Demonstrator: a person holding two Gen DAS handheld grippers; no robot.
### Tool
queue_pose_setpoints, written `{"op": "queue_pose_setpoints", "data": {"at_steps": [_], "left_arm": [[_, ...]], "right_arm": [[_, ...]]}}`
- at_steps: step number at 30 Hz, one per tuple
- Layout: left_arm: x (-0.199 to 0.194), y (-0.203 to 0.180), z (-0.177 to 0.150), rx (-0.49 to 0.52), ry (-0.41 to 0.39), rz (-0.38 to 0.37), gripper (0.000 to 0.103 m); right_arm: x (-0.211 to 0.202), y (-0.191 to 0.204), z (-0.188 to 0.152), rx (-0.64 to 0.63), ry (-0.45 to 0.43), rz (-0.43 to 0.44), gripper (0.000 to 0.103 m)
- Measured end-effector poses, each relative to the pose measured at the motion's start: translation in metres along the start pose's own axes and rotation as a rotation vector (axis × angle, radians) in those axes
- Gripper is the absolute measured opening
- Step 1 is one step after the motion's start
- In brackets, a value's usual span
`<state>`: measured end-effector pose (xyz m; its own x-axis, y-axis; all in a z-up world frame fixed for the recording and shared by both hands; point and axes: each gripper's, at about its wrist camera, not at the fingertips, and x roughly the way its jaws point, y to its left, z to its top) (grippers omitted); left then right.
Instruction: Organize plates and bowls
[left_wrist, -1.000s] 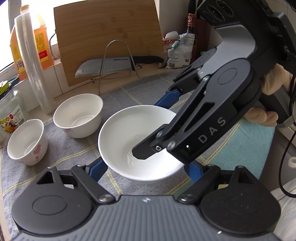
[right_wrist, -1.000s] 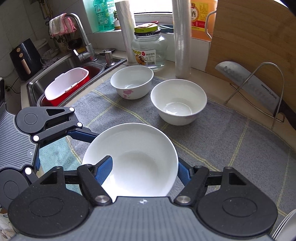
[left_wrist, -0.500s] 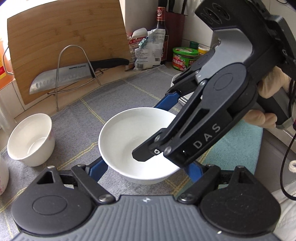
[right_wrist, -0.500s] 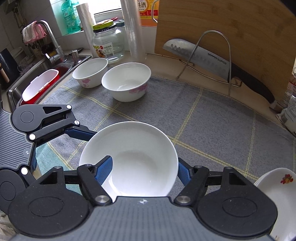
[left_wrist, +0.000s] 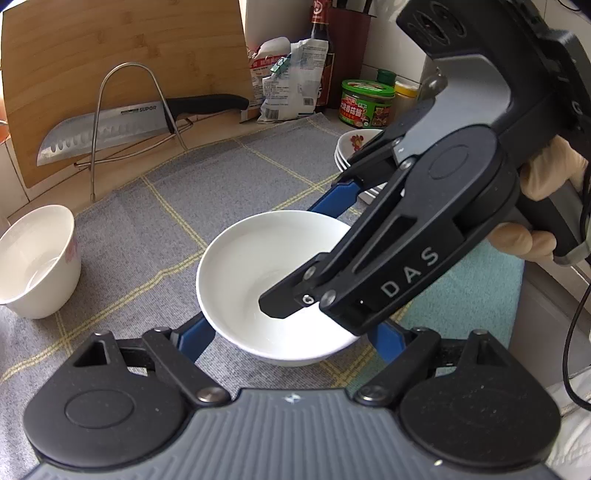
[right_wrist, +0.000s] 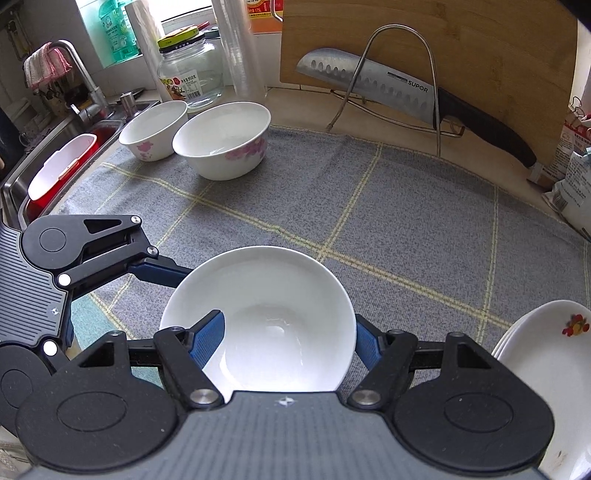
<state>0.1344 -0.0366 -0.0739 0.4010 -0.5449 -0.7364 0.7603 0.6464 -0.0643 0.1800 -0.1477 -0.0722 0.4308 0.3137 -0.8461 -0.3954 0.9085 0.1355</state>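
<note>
A plain white bowl (left_wrist: 258, 266) hangs just above the grey checked cloth (right_wrist: 406, 221), gripped by both grippers. My left gripper (left_wrist: 290, 334) is shut on it, one blue finger on each side of its wall. My right gripper (right_wrist: 286, 336) is shut on the same bowl (right_wrist: 266, 295): its left finger lies over the inside, its right finger sits outside the rim. Two floral bowls (right_wrist: 221, 144) stand together at the cloth's far left. A stack of white plates (right_wrist: 546, 354) with a fruit motif sits at the right.
A knife (right_wrist: 388, 88) rests on a wire rack against a wooden cutting board (right_wrist: 480, 48) at the back. A sink with a red and white tub (right_wrist: 59, 166) lies far left. A glass jar (right_wrist: 190, 70), bottles and food packets line the wall.
Both grippers have carried the white bowl to the right, away from the two floral bowls. The plate stack has come into view. Neither grip has changed.
</note>
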Motion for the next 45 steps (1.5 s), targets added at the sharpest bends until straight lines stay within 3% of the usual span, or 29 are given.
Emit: {"op": "queue_pose_setpoints", "data": {"at_steps": [12, 16, 24, 34, 38, 45], "left_arm": [[0.001, -0.002, -0.003, 0.002, -0.01, 0.014, 0.089], [0.001, -0.005, -0.006, 0.012, 0.002, 0.023, 0.091], [-0.026, 0.001, -0.016, -0.041, -0.026, 0.049, 0.1], [-0.053, 0.045, -0.045, -0.169, -0.005, 0.223, 0.1], [-0.058, 0.068, -0.046, -0.228, -0.042, 0.305, 0.1], [-0.058, 0.09, -0.039, -0.227, -0.095, 0.407, 0.1]], "right_arm": [[0.001, -0.001, -0.002, -0.003, -0.007, -0.006, 0.08], [-0.003, 0.001, -0.003, -0.012, -0.031, -0.021, 0.098], [-0.015, 0.0, -0.003, -0.007, -0.061, -0.041, 0.103], [-0.027, 0.015, 0.009, -0.044, -0.104, -0.049, 0.103], [-0.024, 0.024, 0.019, -0.065, -0.113, -0.055, 0.103], [-0.014, 0.04, 0.034, -0.094, -0.116, -0.065, 0.103]]}}
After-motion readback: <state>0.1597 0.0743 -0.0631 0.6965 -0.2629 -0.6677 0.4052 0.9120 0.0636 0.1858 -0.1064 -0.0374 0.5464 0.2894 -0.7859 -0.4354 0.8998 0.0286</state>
